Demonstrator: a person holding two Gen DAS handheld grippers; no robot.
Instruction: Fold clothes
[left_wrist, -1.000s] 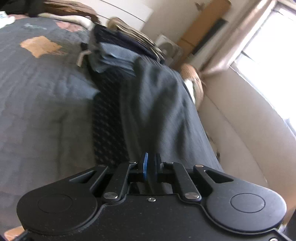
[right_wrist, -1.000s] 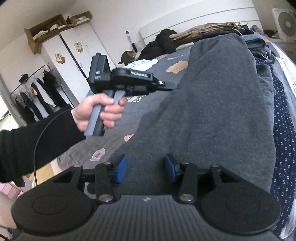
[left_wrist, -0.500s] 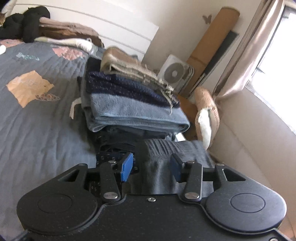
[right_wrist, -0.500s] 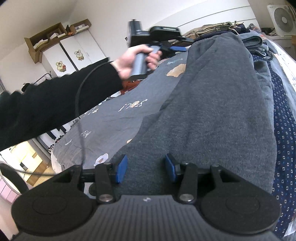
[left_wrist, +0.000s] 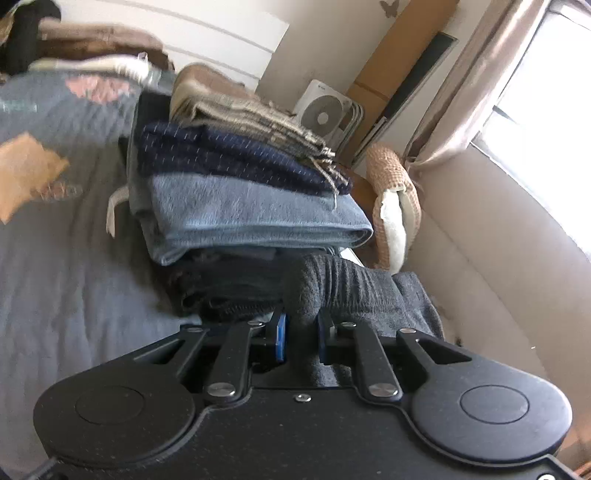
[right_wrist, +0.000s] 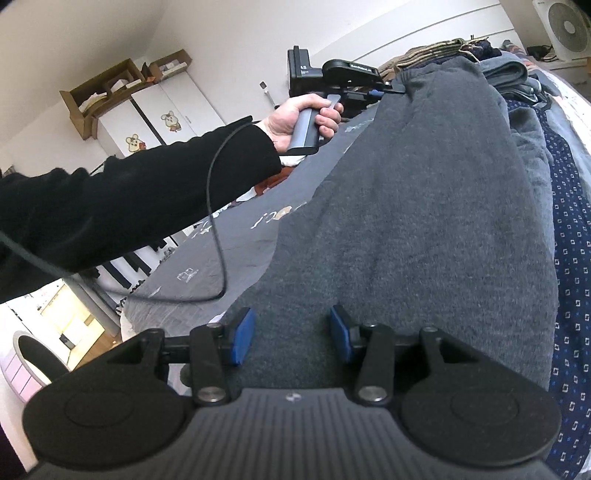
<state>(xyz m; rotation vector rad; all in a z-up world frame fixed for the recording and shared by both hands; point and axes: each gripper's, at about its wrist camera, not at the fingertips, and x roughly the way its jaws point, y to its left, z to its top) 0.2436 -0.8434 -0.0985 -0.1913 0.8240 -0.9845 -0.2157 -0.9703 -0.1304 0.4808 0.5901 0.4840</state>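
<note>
Since a second ago the left gripper (left_wrist: 300, 338) has travelled up the grey garment (right_wrist: 424, 221) to its ribbed end and now pinches that bunched band, probably to carry it back over for a fold; the garment lies stretched lengthwise along the bed (right_wrist: 229, 236), over a navy patterned cloth (right_wrist: 570, 295); beyond sits a stack of folded clothes (left_wrist: 240, 184); the right gripper (right_wrist: 291, 339) hovers at the near end, jaws spread and empty; no containers show.
</note>
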